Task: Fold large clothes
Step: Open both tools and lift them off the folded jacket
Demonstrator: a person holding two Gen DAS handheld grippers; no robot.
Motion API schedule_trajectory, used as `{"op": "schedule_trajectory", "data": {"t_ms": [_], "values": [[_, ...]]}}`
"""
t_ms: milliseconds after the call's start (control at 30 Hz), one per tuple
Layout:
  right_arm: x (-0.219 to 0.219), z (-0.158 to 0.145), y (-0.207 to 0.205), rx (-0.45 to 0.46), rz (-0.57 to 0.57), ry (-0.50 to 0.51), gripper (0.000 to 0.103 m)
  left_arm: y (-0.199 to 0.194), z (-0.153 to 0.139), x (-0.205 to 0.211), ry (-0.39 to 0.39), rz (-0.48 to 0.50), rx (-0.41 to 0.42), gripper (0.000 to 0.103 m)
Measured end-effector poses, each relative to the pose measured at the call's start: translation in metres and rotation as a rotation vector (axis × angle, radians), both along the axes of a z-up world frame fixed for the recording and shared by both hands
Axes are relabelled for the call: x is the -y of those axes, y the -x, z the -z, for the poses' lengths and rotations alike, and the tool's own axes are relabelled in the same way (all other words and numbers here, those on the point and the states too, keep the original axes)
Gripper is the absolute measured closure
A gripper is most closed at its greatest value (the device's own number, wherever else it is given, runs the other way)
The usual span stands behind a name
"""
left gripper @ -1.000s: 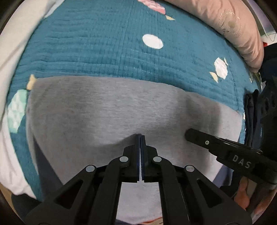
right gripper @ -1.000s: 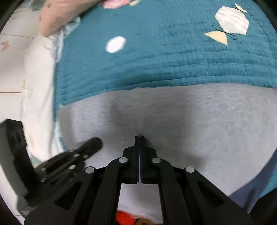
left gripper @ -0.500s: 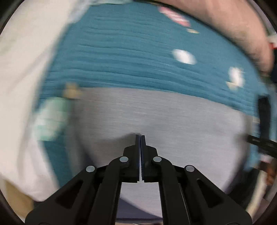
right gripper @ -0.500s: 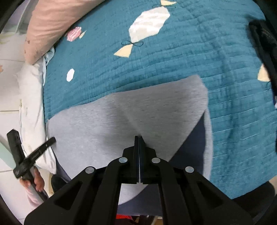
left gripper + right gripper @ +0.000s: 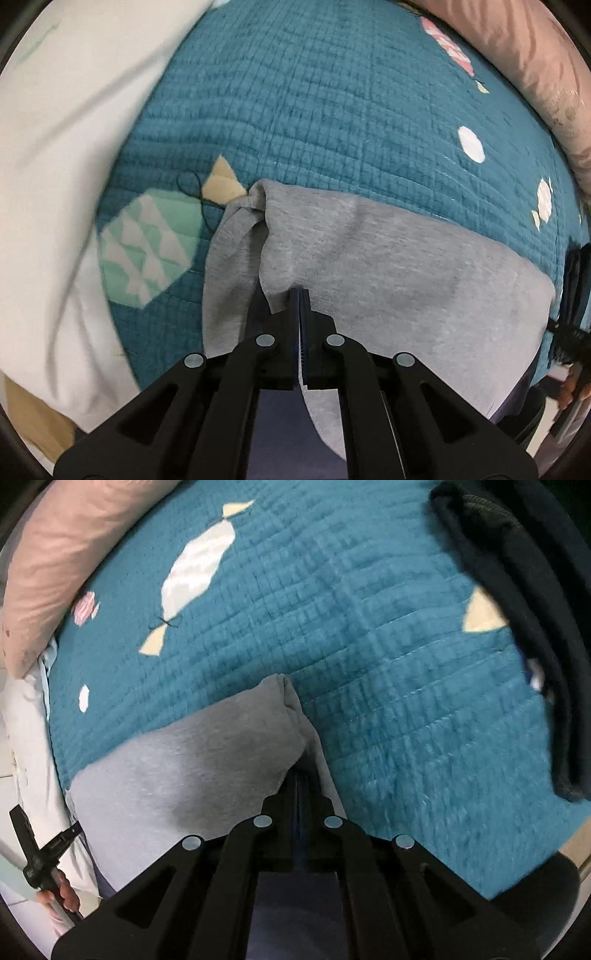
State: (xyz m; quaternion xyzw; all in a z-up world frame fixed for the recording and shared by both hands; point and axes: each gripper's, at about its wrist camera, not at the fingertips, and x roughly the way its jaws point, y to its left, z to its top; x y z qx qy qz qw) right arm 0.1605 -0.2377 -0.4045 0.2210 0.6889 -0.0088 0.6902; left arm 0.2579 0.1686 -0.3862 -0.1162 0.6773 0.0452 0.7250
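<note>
Now both grippers, left gripper [image 5: 300, 295] and right gripper [image 5: 300, 775], pinch the grey garment [image 5: 406, 266] at its corners, mid-fold; next, lay it flat across the teal quilt [image 5: 369, 609].

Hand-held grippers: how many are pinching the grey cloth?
2: the left hand-held gripper pinches the grey cloth at one end, the right hand-held gripper at the other.

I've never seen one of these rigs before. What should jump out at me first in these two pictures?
First the teal quilt with its candy patches, which fills both views, with a pink pillow along its far edge. On it lies a grey garment, and each pair of black tongs, left and right, is shut on an end of it. A dark garment lies at the right edge of the right view.
</note>
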Motion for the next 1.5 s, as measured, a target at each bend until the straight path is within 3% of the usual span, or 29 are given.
{"op": "schedule_trajectory", "data": {"t_ms": [67,200,300,400,500,567,633,733,767,833,867,933,1000,1033,1100,1200,1300,1433,1500], "values": [[-0.007,-0.018,0.000,0.031,-0.008,0.027,0.101,0.000,-0.014,0.004,-0.028,0.010,0.023,0.100],[-0.043,-0.055,-0.012,0.133,-0.073,-0.026,0.101,-0.004,-0.051,0.018,-0.014,0.018,0.121,0.100],[-0.088,-0.061,-0.028,0.150,-0.146,-0.124,0.101,-0.019,-0.060,0.039,0.076,0.026,0.146,0.100],[-0.139,-0.052,-0.040,0.137,-0.221,-0.190,0.101,-0.030,-0.051,0.072,0.134,0.068,0.132,0.100],[-0.176,-0.032,-0.044,0.095,-0.248,-0.223,0.101,-0.040,-0.023,0.099,0.201,0.077,0.087,0.100],[-0.182,-0.022,-0.047,0.092,-0.252,-0.198,0.103,-0.043,-0.008,0.103,0.176,0.083,0.062,0.100],[-0.166,-0.016,-0.046,0.073,-0.230,-0.220,0.103,-0.041,0.000,0.097,0.181,0.092,0.064,0.101],[-0.132,-0.016,-0.043,0.061,-0.193,-0.159,0.103,-0.041,-0.003,0.075,0.183,0.043,0.069,0.100],[-0.115,-0.016,-0.042,0.057,-0.183,-0.096,0.103,-0.040,-0.005,0.069,0.189,0.029,0.070,0.100],[-0.090,-0.013,-0.040,0.051,-0.165,-0.047,0.103,-0.041,-0.013,0.055,-0.011,-0.002,0.081,0.100],[-0.074,-0.009,-0.039,0.038,-0.142,-0.046,0.103,-0.041,-0.012,0.047,-0.050,-0.001,0.085,0.100],[-0.052,-0.007,-0.038,0.034,-0.110,-0.121,0.103,-0.040,-0.007,0.025,-0.024,-0.039,0.053,0.099],[-0.050,-0.010,-0.038,0.045,-0.116,-0.052,0.103,-0.039,-0.003,0.007,-0.059,-0.072,0.035,0.100],[-0.048,-0.014,-0.038,0.055,-0.124,0.031,0.103,-0.037,0.001,-0.005,-0.004,-0.093,0.032,0.101],[-0.039,-0.016,-0.038,0.058,-0.102,0.038,0.103,-0.034,0.002,-0.019,0.046,-0.120,0.038,0.100],[-0.022,-0.017,-0.035,0.063,-0.059,0.135,0.103,-0.035,0.008,-0.021,0.043,-0.129,0.031,0.100],[-0.003,-0.010,-0.029,0.050,-0.001,0.058,0.103,-0.036,0.017,-0.024,0.048,-0.141,0.029,0.100],[0.003,0.013,-0.028,0.038,-0.010,0.050,0.103,-0.031,0.024,-0.051,0.181,-0.219,0.036,0.099],[0.002,0.010,-0.027,0.034,-0.014,0.068,0.103,-0.029,0.024,-0.056,0.207,-0.209,0.039,0.100]]}}
